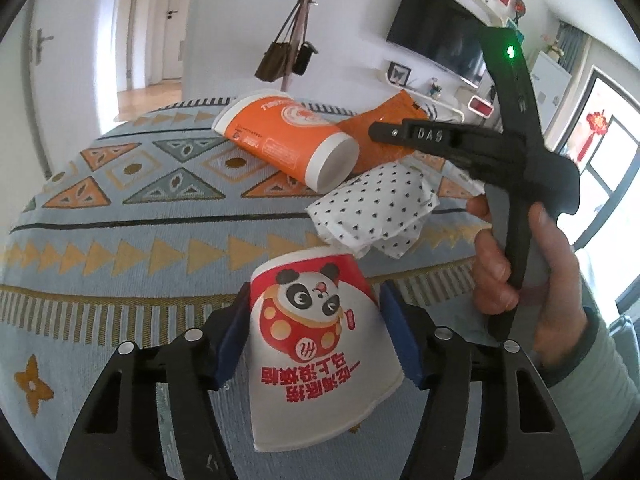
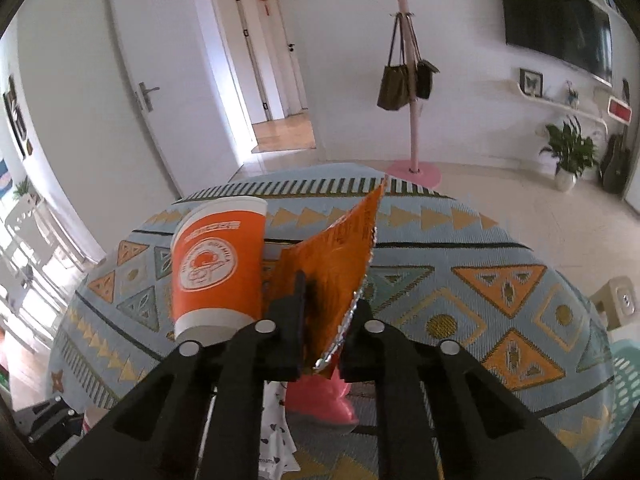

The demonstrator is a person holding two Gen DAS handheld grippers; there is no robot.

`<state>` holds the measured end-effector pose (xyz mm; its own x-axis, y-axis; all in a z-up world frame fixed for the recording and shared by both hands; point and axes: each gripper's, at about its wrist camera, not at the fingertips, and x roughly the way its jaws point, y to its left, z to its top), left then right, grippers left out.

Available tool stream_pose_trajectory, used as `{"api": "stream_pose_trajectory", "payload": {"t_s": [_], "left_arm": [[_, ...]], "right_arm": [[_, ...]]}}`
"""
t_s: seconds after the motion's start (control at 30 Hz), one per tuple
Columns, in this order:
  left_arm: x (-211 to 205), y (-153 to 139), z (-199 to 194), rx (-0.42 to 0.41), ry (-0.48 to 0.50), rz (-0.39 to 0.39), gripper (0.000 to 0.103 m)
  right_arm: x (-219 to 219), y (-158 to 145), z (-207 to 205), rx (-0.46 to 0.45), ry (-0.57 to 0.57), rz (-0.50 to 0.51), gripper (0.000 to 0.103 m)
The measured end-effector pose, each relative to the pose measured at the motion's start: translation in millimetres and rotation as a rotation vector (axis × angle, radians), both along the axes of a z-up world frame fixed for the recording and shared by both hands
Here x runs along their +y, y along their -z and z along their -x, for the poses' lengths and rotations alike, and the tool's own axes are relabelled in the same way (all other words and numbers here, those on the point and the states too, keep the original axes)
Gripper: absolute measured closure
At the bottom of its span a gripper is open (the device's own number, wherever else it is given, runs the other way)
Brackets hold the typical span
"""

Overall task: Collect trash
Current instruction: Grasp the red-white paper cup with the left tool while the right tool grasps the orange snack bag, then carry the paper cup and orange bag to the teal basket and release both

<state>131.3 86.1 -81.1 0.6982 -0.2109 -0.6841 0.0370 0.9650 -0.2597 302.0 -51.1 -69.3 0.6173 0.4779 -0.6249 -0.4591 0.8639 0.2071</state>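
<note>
In the left wrist view a white paper cup with a red panda print (image 1: 320, 340) stands upside down between my left gripper's blue pads (image 1: 236, 332). My left gripper (image 1: 320, 336) is shut on it, both pads against its sides, and its rim looks crumpled. My right gripper (image 2: 328, 332) is shut on an orange foil wrapper (image 2: 340, 252), which stands up on edge from the closed jaws. The left wrist view shows that gripper (image 1: 376, 130) from the side, on the wrapper (image 1: 384, 120). An orange paper cup (image 1: 280, 140) (image 2: 218, 268) lies on its side beside the wrapper.
A crumpled white napkin with dark spots (image 1: 372, 212) lies between the two cups. Everything rests on a patterned blue and orange tablecloth (image 1: 120, 208) (image 2: 460, 280). A pink object (image 2: 320, 400) sits under the right gripper. A teal basket (image 2: 624, 380) shows at the right edge. A hand (image 1: 520, 264) holds the right gripper.
</note>
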Motion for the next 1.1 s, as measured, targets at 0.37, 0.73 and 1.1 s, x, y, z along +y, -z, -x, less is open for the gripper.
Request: {"api": "stream_pose_trajectory", "payload": {"t_s": [0.37, 0.73, 1.1], "left_arm": [[-4.7, -25.2, 9.8, -0.098, 0.010, -0.001, 0.043], [-31.3, -50.4, 8.9, -0.182, 0.053, -0.065, 0.043], [-90.5, -73.8, -17.9, -0.249, 0.167, -0.089, 0.043]], "right_arm": [[-28.9, -30.8, 28.5, -0.083, 0.046, -0.041, 0.101], [-77.3, -67.4, 60.6, -0.167, 0.093, -0.124, 0.102], [-165.6, -86.1, 92.3, -0.234, 0.237, -0.156, 0.102]]}}
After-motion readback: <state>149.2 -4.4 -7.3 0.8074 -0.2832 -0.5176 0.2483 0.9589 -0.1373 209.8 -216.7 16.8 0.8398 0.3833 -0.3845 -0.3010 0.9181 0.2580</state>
